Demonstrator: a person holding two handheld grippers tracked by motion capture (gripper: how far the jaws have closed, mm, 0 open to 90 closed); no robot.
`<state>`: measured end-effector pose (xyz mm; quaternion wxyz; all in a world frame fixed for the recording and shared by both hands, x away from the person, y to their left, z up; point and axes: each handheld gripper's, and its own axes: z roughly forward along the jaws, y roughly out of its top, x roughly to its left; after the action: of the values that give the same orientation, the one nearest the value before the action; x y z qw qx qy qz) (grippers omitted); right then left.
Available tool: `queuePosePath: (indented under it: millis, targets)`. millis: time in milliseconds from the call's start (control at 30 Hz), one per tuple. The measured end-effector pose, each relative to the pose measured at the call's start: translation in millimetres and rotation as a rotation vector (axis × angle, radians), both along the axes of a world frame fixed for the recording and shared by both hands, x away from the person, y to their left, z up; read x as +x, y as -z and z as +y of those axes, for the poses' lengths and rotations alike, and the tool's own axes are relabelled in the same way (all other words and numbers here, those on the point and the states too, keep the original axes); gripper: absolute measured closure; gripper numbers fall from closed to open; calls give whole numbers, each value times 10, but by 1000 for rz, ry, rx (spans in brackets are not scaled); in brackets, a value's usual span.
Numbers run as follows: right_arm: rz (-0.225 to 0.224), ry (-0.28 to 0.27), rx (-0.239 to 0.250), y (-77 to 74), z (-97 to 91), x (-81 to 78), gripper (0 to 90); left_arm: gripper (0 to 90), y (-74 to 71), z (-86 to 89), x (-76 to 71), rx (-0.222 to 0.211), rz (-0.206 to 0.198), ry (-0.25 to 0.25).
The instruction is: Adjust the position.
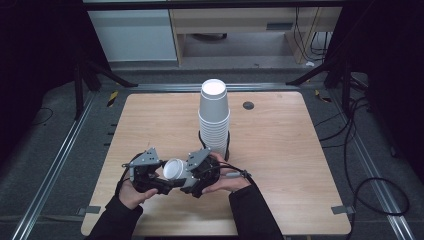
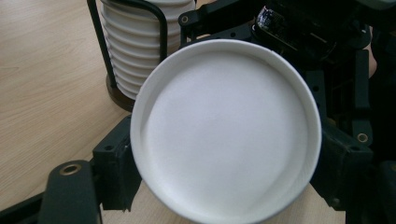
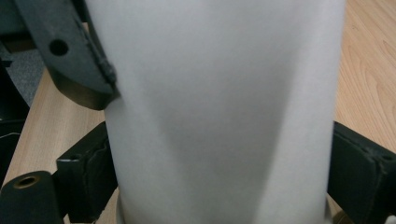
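A single white paper cup (image 1: 174, 169) hangs just above the table's front between both grippers. My left gripper (image 1: 169, 180) comes in from the left and my right gripper (image 1: 184, 172) from the right. In the left gripper view the cup's round end (image 2: 226, 130) faces the camera, and the left gripper (image 2: 229, 177) has a black jaw pressed on each side of it. The right gripper view looks at the cup's side wall (image 3: 219, 102), on which the right gripper (image 3: 224, 182) is shut. The left gripper's jaw touches that wall at the upper left.
A tall stack of white cups (image 1: 214, 117) stands upside down in a black wire holder (image 1: 228, 145) at the middle of the wooden table (image 1: 280, 150), just behind the grippers. A small black disc (image 1: 248, 105) lies near the far edge.
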<state>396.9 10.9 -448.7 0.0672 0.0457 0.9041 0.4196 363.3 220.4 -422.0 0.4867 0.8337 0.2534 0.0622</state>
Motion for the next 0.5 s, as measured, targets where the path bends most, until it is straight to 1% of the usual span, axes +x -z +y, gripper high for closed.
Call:
queuePosePath:
  millis: [167, 233, 367, 500]
  targets:
    - [-6, 14, 6, -20, -25, 8, 68, 223, -1, 14, 2, 7, -6, -12]
    - [-14, 17, 16, -40, -46, 14, 62, 223, -3, 33, 7, 3, -7, -20]
    - [-17, 42, 32, -99, -112, 20, 50, 223, -15, 82, 19, 5, -15, -37]
    - [-24, 81, 58, -171, -210, 30, 50, 223, -30, 144, 31, -8, -23, -56]
